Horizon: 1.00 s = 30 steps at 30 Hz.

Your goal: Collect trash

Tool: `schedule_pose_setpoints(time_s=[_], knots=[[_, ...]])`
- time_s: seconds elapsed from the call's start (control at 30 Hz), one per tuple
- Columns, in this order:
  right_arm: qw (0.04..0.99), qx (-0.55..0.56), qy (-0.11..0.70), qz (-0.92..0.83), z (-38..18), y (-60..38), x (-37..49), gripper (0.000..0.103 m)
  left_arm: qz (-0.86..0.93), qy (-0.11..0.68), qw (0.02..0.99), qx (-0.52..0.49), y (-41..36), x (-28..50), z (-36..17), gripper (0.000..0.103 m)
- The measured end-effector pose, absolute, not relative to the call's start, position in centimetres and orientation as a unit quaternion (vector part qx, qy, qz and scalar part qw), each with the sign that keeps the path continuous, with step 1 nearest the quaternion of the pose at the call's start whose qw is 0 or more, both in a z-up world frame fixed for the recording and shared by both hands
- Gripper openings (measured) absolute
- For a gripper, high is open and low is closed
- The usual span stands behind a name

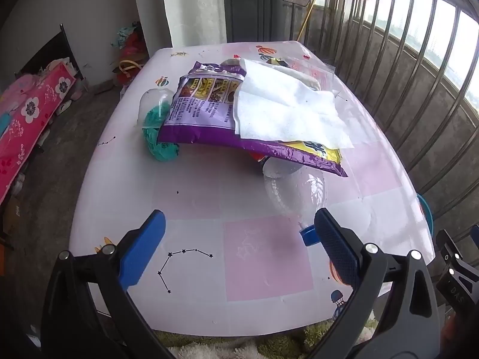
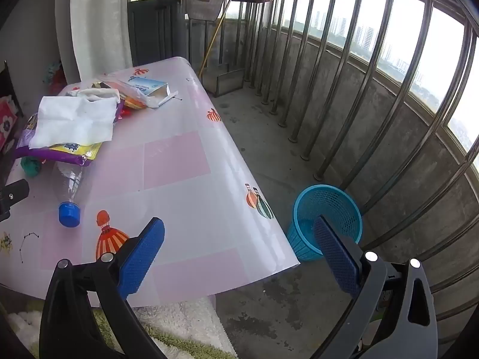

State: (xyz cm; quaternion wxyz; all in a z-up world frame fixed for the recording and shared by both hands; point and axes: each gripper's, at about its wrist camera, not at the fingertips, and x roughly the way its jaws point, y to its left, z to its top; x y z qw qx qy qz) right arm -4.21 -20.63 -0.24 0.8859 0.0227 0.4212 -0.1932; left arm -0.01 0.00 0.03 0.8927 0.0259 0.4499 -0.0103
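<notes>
A pile of trash lies on the pink-and-white table (image 1: 191,239): a purple snack bag (image 1: 203,119) with a white tissue (image 1: 287,113) on top, a green-labelled clear bottle (image 1: 155,119) at its left, and a clear bottle (image 1: 296,191) with a blue cap (image 1: 308,233) poking out toward me. My left gripper (image 1: 239,227) hovers open over the table's near part, its right finger beside the cap. My right gripper (image 2: 239,233) is open above the table's right edge, nothing between its fingers. A blue mesh waste basket (image 2: 326,209) stands on the floor right of the table.
A light blue carton (image 2: 149,86) and clear wrappers lie at the table's far end. A barred balcony railing (image 2: 359,89) runs along the right. A dustpan with a long handle (image 2: 224,80) stands beyond the table. A shaggy rug (image 2: 179,323) lies under the near edge.
</notes>
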Motion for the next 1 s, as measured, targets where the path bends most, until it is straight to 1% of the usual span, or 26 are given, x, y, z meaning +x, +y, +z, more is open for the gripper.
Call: schedule_pose_setpoints(time_s=[1.0], knots=[[0.887,0.021,0.422,-0.188,-0.17,-20.32,-4.34,0.097,-0.015,0.46,0.887,0.032,-0.4,-0.05,-0.41,0.096]])
